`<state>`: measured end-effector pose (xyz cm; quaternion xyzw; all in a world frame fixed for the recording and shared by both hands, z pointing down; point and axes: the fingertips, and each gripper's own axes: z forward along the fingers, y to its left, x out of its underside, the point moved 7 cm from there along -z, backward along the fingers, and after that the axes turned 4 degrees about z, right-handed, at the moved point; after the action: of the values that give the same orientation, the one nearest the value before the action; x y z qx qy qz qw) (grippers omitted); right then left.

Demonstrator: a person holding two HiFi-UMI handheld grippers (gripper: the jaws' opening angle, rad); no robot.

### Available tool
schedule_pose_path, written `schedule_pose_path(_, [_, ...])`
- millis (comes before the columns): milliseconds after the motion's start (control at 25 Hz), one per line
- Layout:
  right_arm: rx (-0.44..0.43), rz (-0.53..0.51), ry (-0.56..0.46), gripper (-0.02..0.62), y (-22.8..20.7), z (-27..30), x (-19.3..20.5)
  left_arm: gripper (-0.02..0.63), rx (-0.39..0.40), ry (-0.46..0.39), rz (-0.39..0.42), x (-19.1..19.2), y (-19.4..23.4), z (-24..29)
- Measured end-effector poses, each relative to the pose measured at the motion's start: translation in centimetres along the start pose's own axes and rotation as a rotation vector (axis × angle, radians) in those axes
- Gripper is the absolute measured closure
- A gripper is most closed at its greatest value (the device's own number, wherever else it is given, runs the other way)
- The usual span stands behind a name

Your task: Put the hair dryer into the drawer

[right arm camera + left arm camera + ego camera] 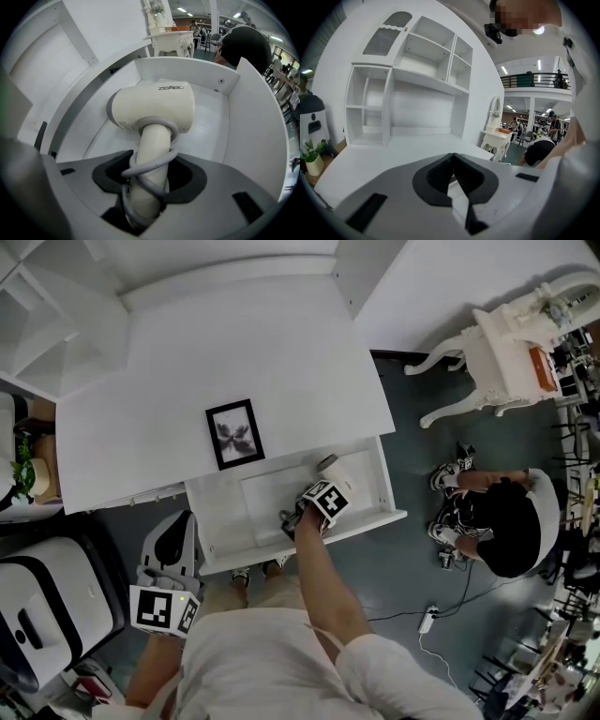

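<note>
A cream hair dryer point(329, 466) point(154, 110) with a grey cord wound round its handle lies in the open white drawer point(388, 491) point(253, 117), its head toward the drawer's right end. My right gripper point(298, 514) point(150, 180) points steeply down into the drawer. Its jaws stand on either side of the handle, and the pads lie against the handle and the cord. My left gripper point(176, 535) point(452, 161) hangs left of the drawer, below the desk edge. It is shut with nothing between its jaws.
A framed picture point(234, 433) lies on the white desk top point(234, 343) just behind the drawer. A white shelf unit point(408, 84) rises at the desk's back. A crouching person point(506, 521) and an ornate white table point(506, 352) are at the right, a white appliance point(42, 610) at the left.
</note>
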<state>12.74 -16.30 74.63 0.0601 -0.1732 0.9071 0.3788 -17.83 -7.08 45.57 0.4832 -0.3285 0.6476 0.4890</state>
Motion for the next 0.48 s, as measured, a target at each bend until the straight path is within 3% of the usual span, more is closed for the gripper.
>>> schedule_pose_path(480, [-0.015,0.051,-0.001,0.365,-0.14,-0.08,0.11,0.589,-0.006,-0.001,-0.006,0.31,0.59,-0.81])
